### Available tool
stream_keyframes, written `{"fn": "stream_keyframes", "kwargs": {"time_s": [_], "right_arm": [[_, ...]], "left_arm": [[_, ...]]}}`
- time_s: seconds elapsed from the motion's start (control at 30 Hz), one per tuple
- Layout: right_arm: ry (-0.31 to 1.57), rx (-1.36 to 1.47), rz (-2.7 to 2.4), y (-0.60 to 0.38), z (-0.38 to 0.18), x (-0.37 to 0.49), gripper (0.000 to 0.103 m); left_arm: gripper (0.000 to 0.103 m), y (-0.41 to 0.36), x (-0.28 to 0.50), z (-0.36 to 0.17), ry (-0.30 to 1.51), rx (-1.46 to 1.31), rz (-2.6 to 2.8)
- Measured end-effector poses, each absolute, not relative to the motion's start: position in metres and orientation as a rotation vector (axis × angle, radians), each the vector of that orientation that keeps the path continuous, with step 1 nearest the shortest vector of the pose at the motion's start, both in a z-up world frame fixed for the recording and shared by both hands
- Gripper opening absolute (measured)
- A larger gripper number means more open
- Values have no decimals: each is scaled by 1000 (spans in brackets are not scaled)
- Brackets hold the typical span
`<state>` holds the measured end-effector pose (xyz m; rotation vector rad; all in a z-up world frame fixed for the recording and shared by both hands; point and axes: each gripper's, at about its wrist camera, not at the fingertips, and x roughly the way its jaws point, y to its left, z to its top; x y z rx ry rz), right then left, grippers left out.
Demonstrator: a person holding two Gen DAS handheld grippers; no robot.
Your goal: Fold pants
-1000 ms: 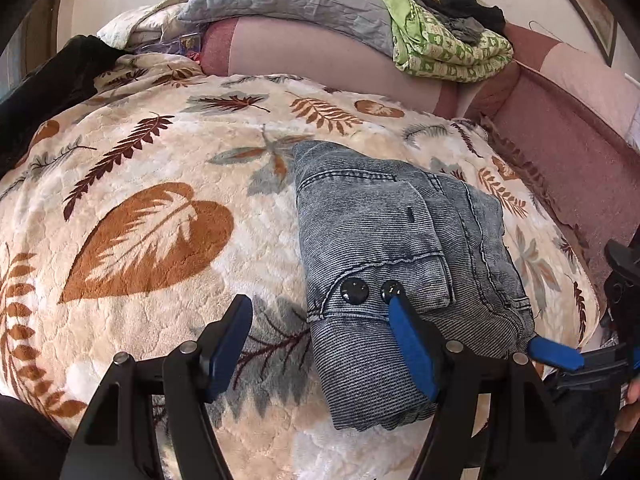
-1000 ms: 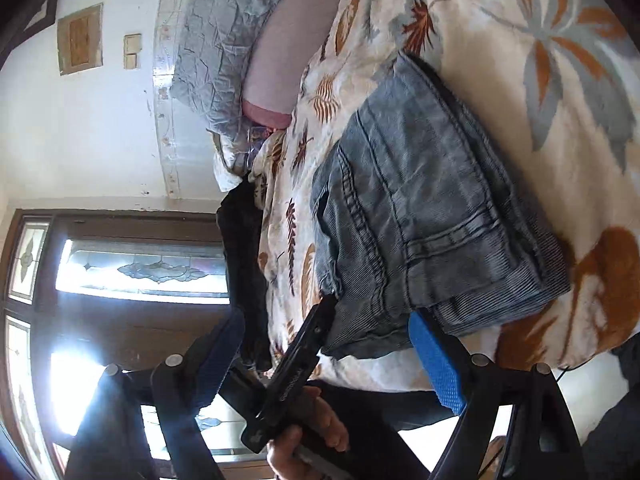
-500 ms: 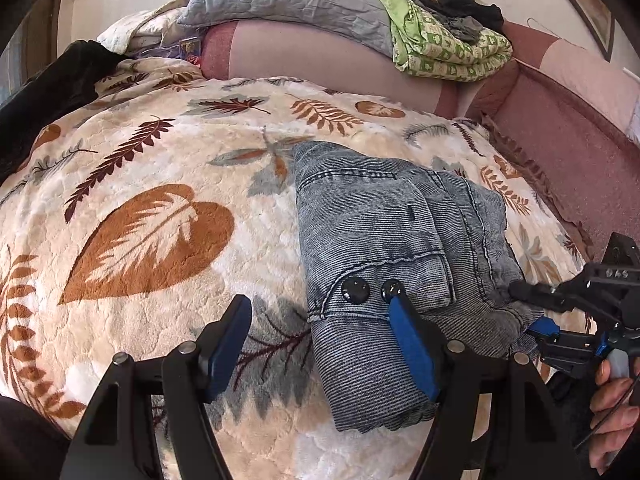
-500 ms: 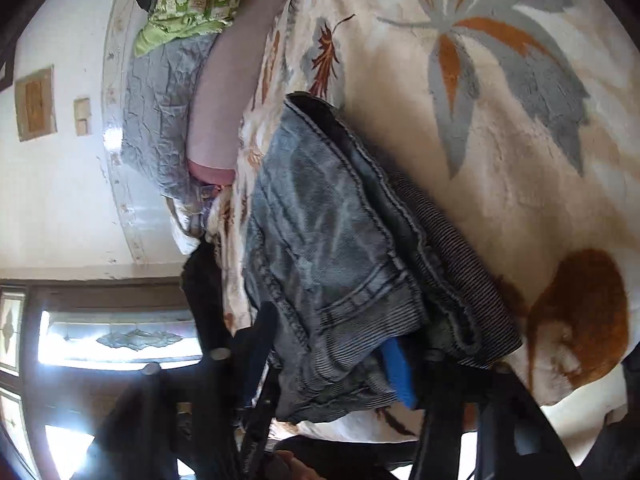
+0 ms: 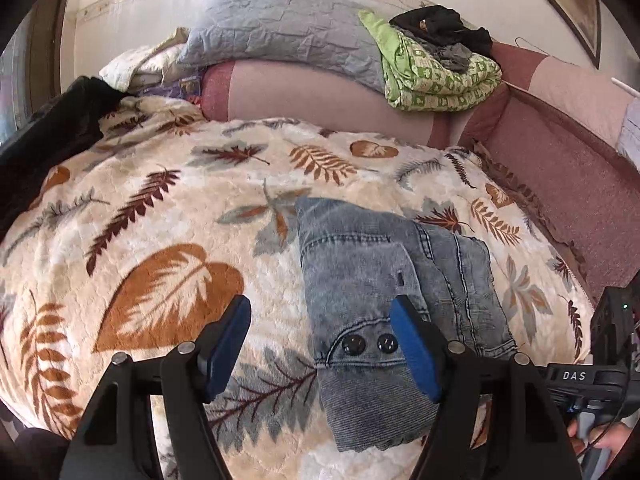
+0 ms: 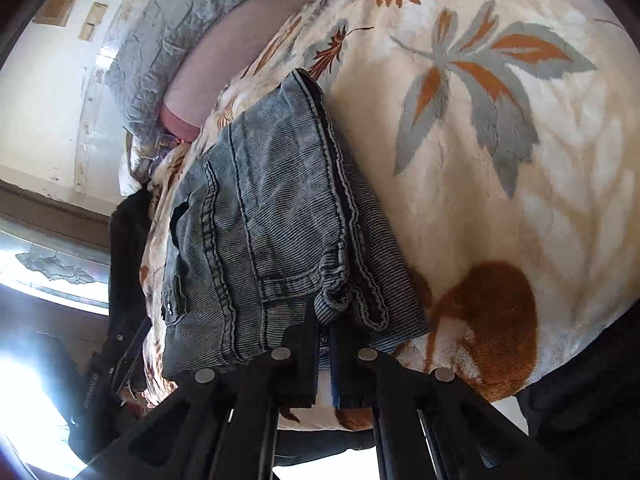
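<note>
Grey-blue denim pants (image 5: 384,292), folded into a compact stack, lie on the leaf-patterned blanket (image 5: 168,240). Two dark buttons show on the near flap. My left gripper (image 5: 320,344) is open and empty, hovering above the blanket at the stack's near left edge; its right finger overlaps the denim. In the right wrist view the pants (image 6: 272,224) fill the middle. My right gripper (image 6: 324,328) is shut at the near edge of the stack, its jaws closed on the bunched denim hem.
Pillows and a grey quilt (image 5: 280,40) are piled at the bed's head with a green blanket (image 5: 436,76) and dark clothes. A pink padded side (image 5: 568,184) runs along the right. A dark garment (image 5: 48,136) lies at the left edge.
My right gripper went from open beside the stack to shut on the denim edge. My left gripper stayed open and drew back slightly.
</note>
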<state>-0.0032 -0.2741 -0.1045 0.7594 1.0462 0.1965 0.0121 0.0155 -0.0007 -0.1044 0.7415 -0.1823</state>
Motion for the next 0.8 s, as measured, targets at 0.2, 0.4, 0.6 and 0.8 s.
{"fn": "stream_keyframes", "kwargs": {"time_s": [0.2, 0.4, 0.6, 0.8], "right_arm": [[1087, 767, 212, -280, -99, -6, 8], [977, 632, 158, -290, -39, -23, 12], [953, 663, 308, -266, -24, 18, 25], [1073, 663, 242, -270, -94, 25, 18]], "left_arm": [[73, -25, 17, -51, 845, 108, -175], [73, -21, 16, -53, 847, 88, -177], [73, -22, 14, -53, 830, 93, -177], [73, 10, 6, -27, 733, -73, -220]]}}
